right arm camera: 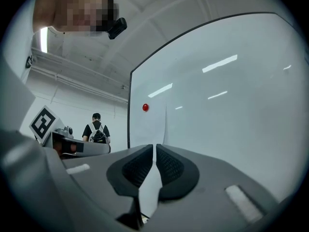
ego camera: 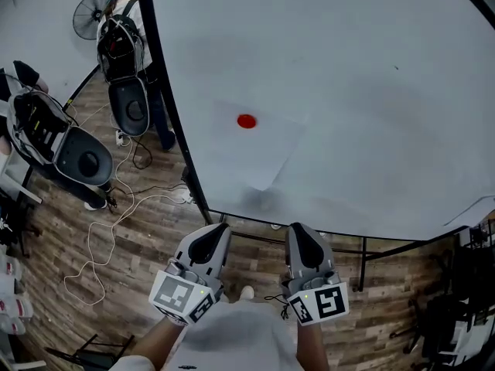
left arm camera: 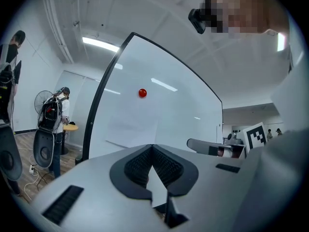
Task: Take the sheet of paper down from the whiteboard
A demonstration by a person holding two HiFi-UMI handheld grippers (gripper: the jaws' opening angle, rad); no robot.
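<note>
A white sheet of paper [ego camera: 251,149] hangs on the big whiteboard [ego camera: 371,91], pinned near its top by a round red magnet [ego camera: 246,120]. Both grippers are held side by side in front of the board's lower edge, short of the sheet and touching nothing. My left gripper [ego camera: 220,228] is shut and empty; in its own view the left gripper [left arm camera: 151,146] points level at the paper [left arm camera: 130,129] below the magnet [left arm camera: 142,93]. My right gripper [ego camera: 298,228] shows a thin slit between its pads, with nothing in it; the right gripper [right arm camera: 155,146] faces the paper [right arm camera: 153,127] and magnet [right arm camera: 145,107].
The board's black frame and legs [ego camera: 363,261] stand on a wood floor just ahead of me. To the left are a person with a backpack [ego camera: 124,37], a fan [ego camera: 91,14], dark chairs [ego camera: 83,157] and loose cables [ego camera: 116,215].
</note>
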